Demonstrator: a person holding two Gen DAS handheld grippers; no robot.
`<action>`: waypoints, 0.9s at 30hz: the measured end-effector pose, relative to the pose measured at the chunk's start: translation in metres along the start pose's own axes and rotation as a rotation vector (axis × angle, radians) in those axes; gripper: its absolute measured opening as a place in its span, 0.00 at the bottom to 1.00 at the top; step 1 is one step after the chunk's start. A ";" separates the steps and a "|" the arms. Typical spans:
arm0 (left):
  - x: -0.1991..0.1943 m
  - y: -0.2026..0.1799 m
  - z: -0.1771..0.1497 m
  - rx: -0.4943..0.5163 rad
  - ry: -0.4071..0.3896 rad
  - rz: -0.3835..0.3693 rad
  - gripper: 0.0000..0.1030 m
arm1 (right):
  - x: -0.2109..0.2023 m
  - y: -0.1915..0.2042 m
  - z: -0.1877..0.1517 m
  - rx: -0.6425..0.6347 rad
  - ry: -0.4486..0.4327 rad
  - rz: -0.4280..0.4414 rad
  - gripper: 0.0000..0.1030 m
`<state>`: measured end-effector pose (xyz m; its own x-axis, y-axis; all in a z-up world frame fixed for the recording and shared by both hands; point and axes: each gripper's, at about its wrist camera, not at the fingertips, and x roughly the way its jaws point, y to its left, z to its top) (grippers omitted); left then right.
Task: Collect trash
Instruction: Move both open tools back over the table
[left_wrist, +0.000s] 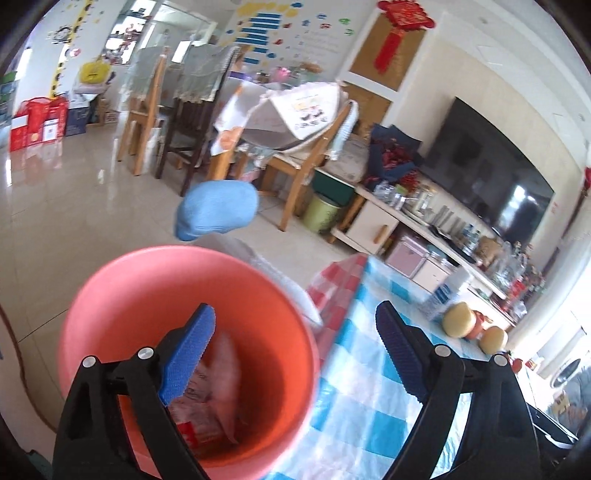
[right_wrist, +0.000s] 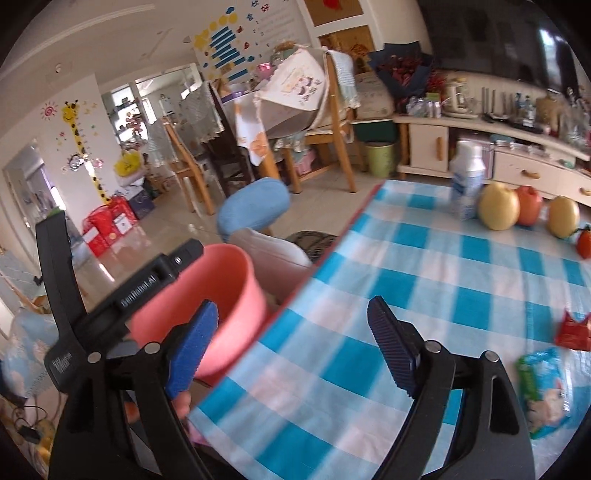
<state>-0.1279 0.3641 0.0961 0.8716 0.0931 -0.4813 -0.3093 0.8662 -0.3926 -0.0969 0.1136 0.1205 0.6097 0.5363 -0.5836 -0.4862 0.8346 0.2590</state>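
Bucket (left_wrist: 122, 295): smooth matt pink plastic. Table (right_wrist: 424, 280) cover: blue-and-white checked cloth. Tool pads (left_wrist: 188, 354): ribbed blue rubber-like surface. Floor (left_wrist: 74, 206): glossy tile. Wrapper (right_wrist: 543, 387): glossy plastic film.

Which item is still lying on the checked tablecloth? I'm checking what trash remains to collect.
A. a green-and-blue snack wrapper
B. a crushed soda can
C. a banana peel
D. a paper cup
A: the green-and-blue snack wrapper lies on the checked tablecloth at the right of the right wrist view, just below a red wrapper.
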 end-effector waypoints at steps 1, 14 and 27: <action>0.000 -0.006 -0.003 0.018 0.003 -0.009 0.85 | -0.003 -0.005 -0.001 0.001 -0.001 -0.009 0.81; 0.006 -0.088 -0.036 0.219 0.096 -0.096 0.86 | -0.059 -0.078 -0.022 0.049 -0.068 -0.141 0.88; 0.009 -0.154 -0.084 0.368 0.214 -0.166 0.86 | -0.091 -0.120 -0.033 0.022 -0.110 -0.171 0.96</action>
<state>-0.1046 0.1908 0.0863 0.7879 -0.1314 -0.6017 0.0174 0.9813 -0.1915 -0.1143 -0.0395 0.1170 0.7474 0.3958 -0.5336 -0.3564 0.9167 0.1806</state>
